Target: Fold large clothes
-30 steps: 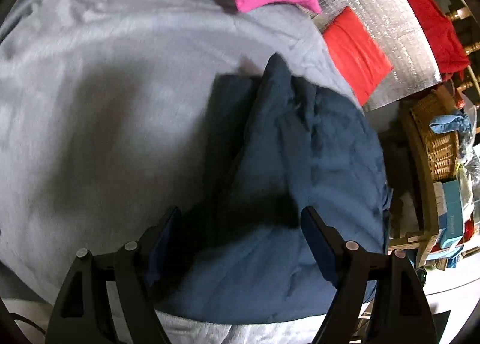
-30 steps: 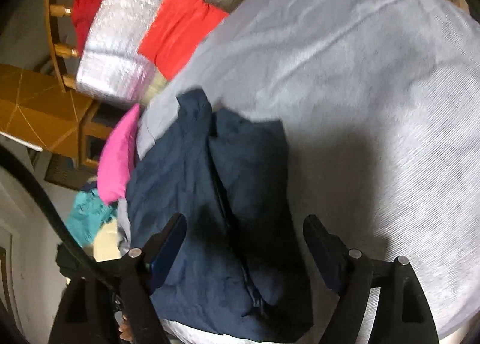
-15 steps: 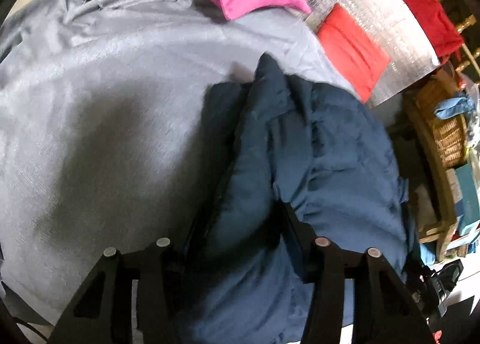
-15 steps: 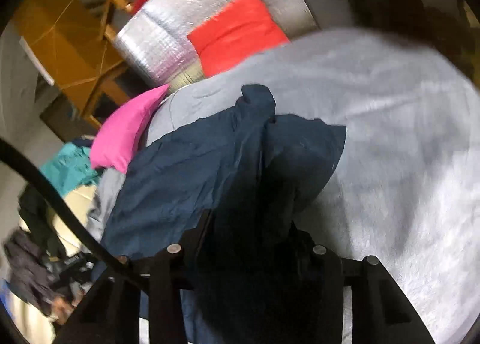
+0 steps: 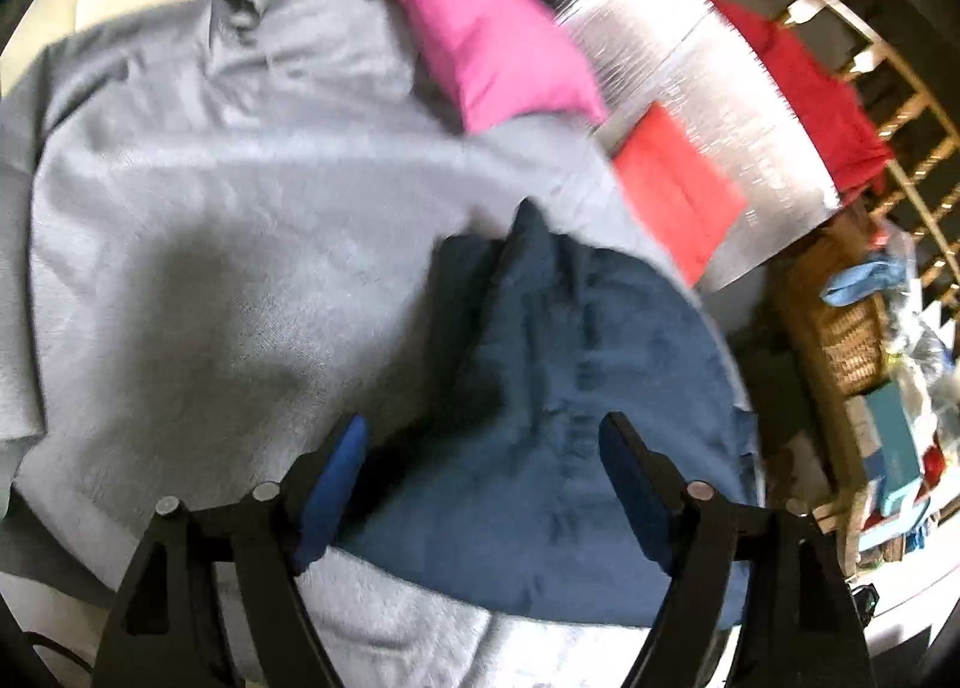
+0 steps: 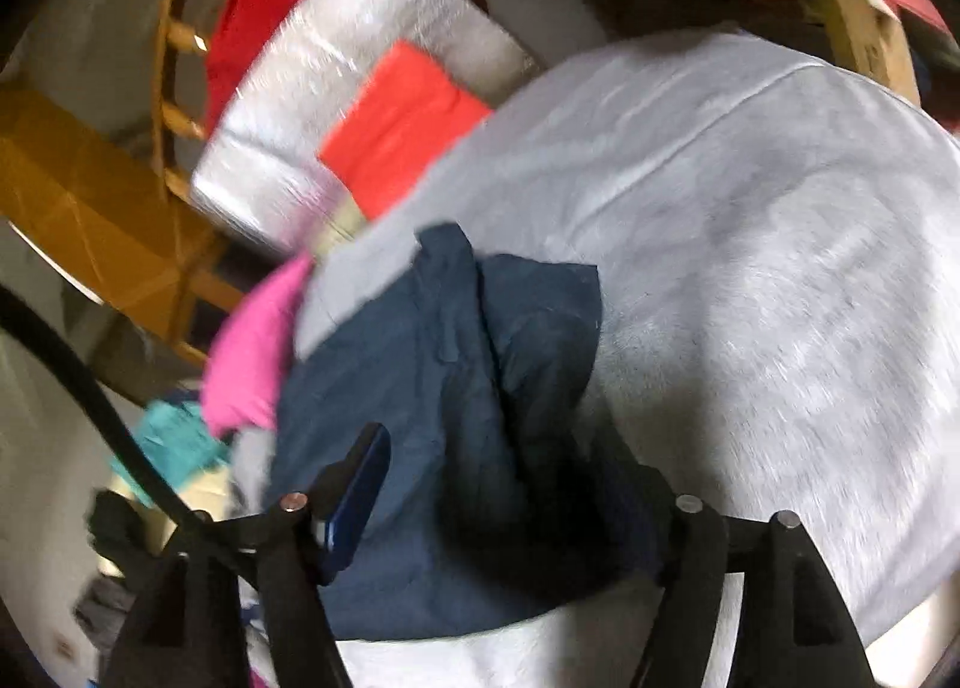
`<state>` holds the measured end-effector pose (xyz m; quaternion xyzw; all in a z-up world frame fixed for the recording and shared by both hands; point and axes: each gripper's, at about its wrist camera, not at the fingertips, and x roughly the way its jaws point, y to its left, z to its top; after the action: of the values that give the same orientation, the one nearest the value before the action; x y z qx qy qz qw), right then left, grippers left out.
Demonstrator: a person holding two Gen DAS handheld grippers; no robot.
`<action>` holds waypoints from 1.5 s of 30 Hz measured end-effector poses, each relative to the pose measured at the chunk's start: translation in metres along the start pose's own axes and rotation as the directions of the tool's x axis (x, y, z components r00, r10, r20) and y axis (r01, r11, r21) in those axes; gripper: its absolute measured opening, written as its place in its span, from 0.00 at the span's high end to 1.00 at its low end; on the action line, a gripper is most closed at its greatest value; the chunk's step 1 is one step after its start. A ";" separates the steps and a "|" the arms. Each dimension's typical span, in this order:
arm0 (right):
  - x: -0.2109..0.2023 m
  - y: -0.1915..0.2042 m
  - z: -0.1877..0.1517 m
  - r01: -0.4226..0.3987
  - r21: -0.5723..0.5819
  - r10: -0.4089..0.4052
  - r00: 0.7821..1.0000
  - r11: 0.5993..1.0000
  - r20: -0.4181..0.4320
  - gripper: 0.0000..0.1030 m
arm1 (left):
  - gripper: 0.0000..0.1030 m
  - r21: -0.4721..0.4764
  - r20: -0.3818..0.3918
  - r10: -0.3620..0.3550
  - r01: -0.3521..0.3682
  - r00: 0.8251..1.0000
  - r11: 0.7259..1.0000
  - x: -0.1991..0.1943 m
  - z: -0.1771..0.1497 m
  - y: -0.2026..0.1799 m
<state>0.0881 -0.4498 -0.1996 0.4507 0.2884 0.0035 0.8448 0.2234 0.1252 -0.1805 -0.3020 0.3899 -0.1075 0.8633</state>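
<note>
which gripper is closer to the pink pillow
Left, though neither is near it. The left gripper faces the pink pillow across the grey cover; from the right gripper it lies beyond the navy garment, off to the side.

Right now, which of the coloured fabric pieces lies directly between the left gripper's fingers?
The dark navy blue folded garment on the grey sheet. The pink pillow and the flat orange-red cloth lie farther away, beyond it.
</note>
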 end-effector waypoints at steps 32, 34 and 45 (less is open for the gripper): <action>0.089 0.029 -0.065 0.076 0.069 -0.066 0.987 0.995 -0.144 0.56 | 0.31 -0.148 -0.179 -0.052 0.025 0.983 0.989 0.051 -0.053 0.006; 0.080 0.031 -0.065 0.079 0.054 -0.070 0.984 0.995 -0.164 0.51 | 0.33 -0.156 -0.173 -0.049 0.022 0.984 0.987 0.043 -0.054 0.007; 0.052 0.090 -0.051 -0.007 -0.209 -0.033 0.982 0.978 -0.186 0.49 | 0.26 0.106 0.104 0.029 -0.040 0.994 0.994 -0.029 -0.037 -0.047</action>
<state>0.1295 -0.3435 -0.1781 0.3553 0.3682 0.0707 0.8562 0.1792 0.0832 -0.1535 -0.2531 0.3439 -0.0980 0.8989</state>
